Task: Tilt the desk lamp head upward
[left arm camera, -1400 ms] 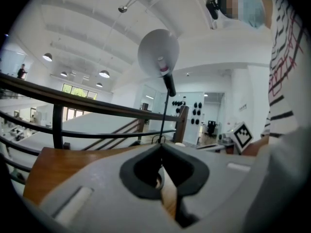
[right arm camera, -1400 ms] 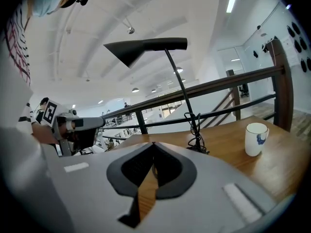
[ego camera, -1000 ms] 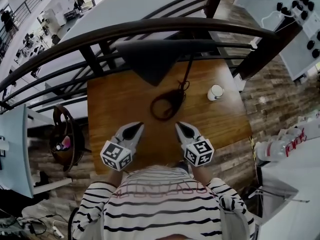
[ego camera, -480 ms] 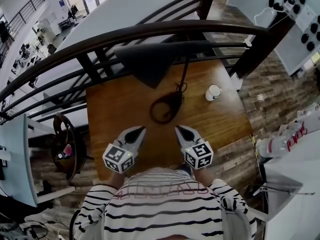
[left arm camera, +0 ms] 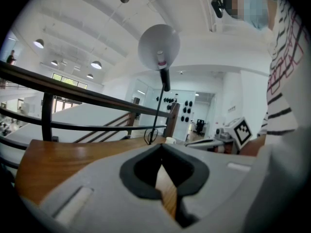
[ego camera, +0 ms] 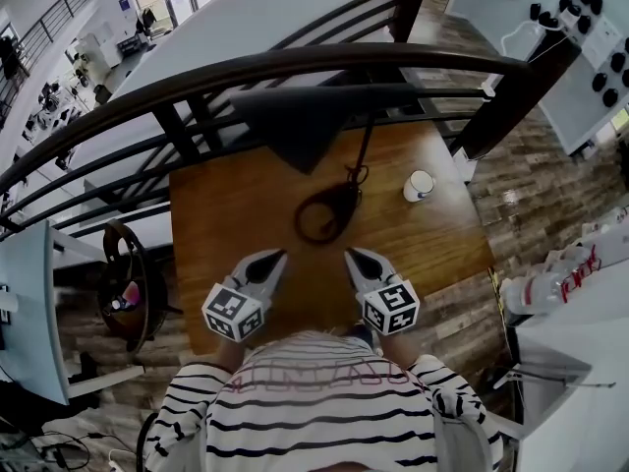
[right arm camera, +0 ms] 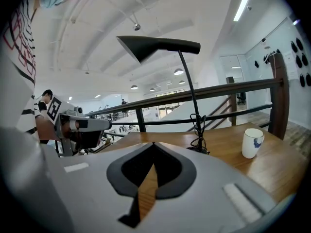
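Left tool (ego camera: 278, 255) and right tool (ego camera: 350, 253), jaws together and empty, hover at the counter (ego camera: 432, 239) edge; approach step pending: next, reach the desk lamp head (ego camera: 295, 121).

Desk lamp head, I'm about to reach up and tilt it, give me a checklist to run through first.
1. Grippers empty: ok; left gripper and right gripper hold nothing.
2. Jaws open for a grasp: not ok; both are shut.
3. Nothing touching the lamp head: ok; it hangs free.
4. Path clear of the mug: ok; it stands right of the lamp stem, apart from it.
5. Slack in the cord: cannot tell; it is bundled low on the stem.
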`<state>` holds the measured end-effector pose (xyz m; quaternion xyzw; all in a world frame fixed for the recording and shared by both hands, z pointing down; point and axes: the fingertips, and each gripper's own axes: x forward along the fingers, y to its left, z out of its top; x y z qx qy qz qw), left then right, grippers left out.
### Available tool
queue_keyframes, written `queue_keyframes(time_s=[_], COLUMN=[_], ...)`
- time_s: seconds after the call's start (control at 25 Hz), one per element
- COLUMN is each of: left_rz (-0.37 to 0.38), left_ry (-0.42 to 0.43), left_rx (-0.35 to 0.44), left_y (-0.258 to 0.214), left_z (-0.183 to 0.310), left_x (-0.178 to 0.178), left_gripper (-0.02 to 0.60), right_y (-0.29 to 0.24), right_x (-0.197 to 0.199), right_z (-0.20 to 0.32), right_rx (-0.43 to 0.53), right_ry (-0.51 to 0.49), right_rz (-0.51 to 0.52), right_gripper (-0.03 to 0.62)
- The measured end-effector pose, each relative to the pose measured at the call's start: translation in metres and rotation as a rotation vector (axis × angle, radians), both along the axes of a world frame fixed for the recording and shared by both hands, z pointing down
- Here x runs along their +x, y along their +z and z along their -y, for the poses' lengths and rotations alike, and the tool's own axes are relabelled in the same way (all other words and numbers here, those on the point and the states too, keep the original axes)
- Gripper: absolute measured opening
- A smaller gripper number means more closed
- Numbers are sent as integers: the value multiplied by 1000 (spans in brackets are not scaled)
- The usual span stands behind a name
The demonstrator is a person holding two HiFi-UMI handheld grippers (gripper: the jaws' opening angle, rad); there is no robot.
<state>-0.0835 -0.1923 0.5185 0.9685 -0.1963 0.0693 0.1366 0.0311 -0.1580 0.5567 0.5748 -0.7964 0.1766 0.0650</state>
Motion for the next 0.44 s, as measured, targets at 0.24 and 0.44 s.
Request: queue_keyframes(time_s=[0.24,0.44], left_rz=[-7,-11], left_ry=[2,3], left_rx=[0,1], left_y=[-4,-5], left_z=[-4,-4], left_x=[1,-2], left_gripper=[5,3], right_y=[-4,-6], right_x=[2,-3], right_z=[-5,-5], right_rx=[2,6], right_ry=[8,10], right_rz=[-1,-2], right_gripper=[0,0])
